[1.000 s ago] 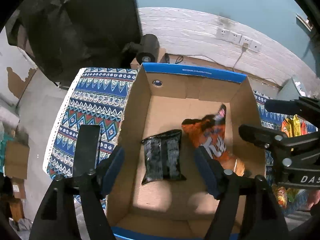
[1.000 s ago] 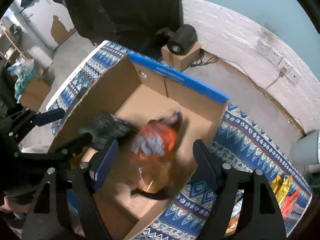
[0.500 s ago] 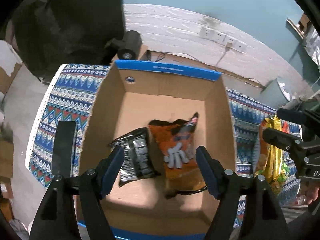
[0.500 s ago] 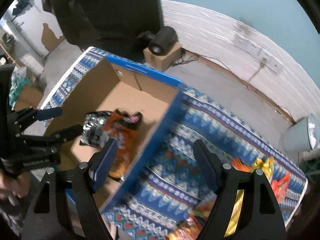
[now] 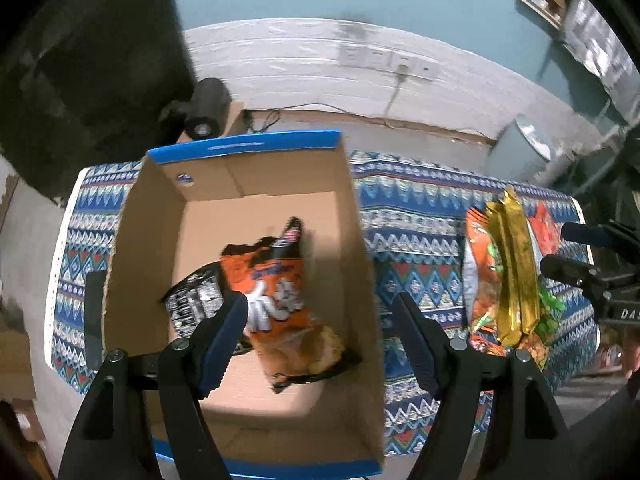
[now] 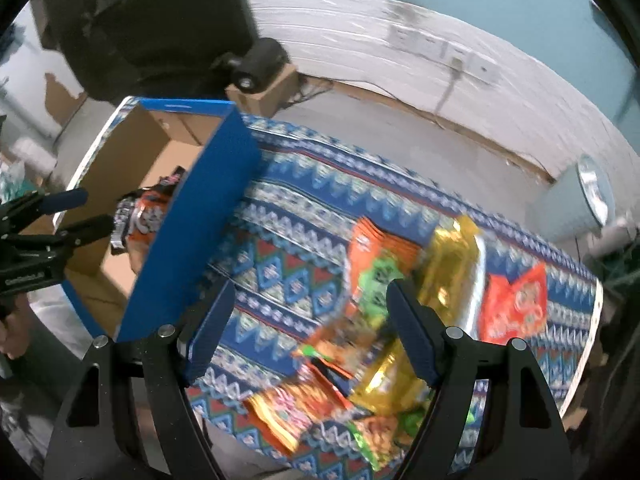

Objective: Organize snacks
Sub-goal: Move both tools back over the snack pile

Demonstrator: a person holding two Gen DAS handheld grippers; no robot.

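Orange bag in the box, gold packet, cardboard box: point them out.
orange bag (image 5: 280, 300): left wrist view, middle of its printed front.
gold packet (image 6: 452, 264): right wrist view, shiny upper half.
cardboard box (image 5: 356, 240): left wrist view, right inner wall.

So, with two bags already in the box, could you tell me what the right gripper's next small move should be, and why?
Probably lower the right gripper onto the gold packet in the snack pile. Its jaws stand open and empty above that pile on the patterned cloth, while the cardboard box holds only the orange bag and black bag.

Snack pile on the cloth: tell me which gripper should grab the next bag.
Right. The right gripper hangs open over the snack pile, while the left gripper is open above the box.
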